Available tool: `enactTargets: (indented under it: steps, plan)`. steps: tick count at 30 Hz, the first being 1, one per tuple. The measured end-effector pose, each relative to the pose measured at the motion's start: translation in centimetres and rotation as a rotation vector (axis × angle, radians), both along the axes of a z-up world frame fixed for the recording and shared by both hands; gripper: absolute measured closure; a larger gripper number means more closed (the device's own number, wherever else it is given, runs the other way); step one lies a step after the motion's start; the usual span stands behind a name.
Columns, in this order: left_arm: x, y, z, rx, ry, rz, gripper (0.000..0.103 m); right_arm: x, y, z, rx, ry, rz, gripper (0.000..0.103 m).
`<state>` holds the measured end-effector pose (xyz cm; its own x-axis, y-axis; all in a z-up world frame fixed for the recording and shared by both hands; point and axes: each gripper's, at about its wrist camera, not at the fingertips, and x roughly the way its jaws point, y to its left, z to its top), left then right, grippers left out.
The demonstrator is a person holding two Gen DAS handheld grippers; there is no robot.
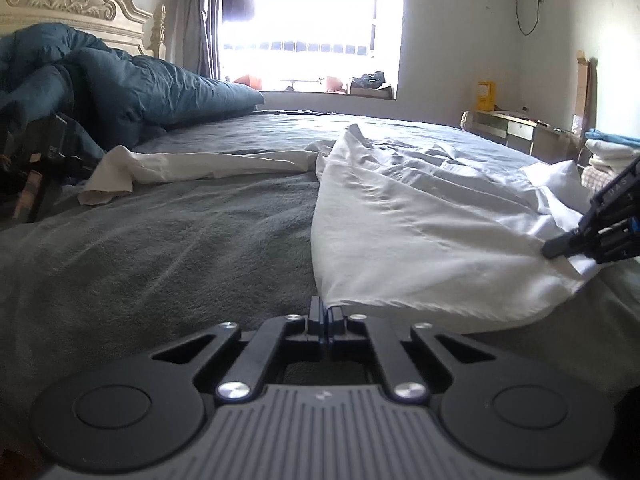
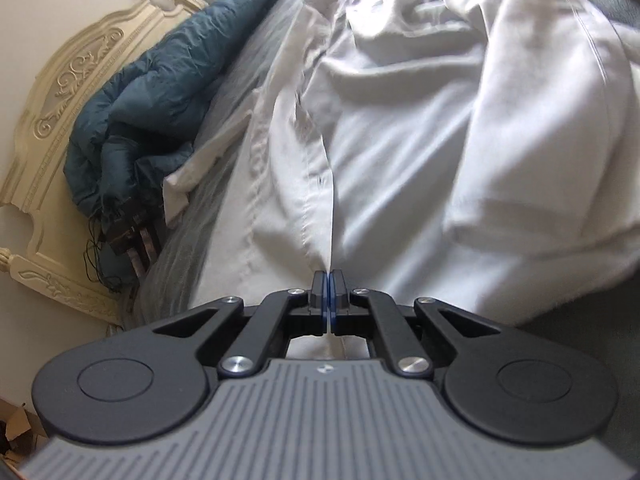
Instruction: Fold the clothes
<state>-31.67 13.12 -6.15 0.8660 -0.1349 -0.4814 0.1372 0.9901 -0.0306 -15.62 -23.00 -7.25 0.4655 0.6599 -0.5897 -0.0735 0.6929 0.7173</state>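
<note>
The bed (image 1: 168,240), covered in a grey sheet, is filling most of both views, and its near edge is lying hidden under the gripper bodies. To the left of the left gripper's jaws, a wide stretch of bare grey sheet is lying open. Far ahead and left of those jaws, a blue duvet (image 1: 120,88) is bunching against the carved headboard (image 1: 80,4), and dark objects at the left rim beside it are too shadowed to make out.

The white shirt (image 1: 420,240) is spreading ahead and to the right of the left gripper (image 1: 326,314), with one sleeve (image 1: 192,166) trailing away leftward. The left gripper's jaws are pressing together on the shirt's nearest corner, pinching its hem. The right gripper (image 2: 329,280) is reaching in from the right rim of the left view, cut off by the frame, and its jaws are pinching the shirt's front edge, as its own camera is showing. In the right view the cloth beyond those jaws is blurring, and a thick fold (image 2: 560,140) is rising to their right.
</note>
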Motion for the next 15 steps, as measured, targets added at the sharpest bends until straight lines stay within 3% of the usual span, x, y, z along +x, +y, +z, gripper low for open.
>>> enactTargets:
  steps: [7,11,15]
  plan:
    - [-1.0,0.2,0.3,-0.046,0.002,-0.007,0.101,-1.1,-0.1,-0.4,-0.025,0.022,0.005,0.103]
    - [-1.1,-1.0,0.4,0.023,-0.024,-0.025,0.096,-1.2,-1.4,0.7,-0.037,-0.007,-0.025,0.103]
    - [-0.7,-2.0,-0.2,0.049,-0.007,-0.029,0.083,-1.5,-2.5,2.2,-0.056,-0.048,-0.051,0.103]
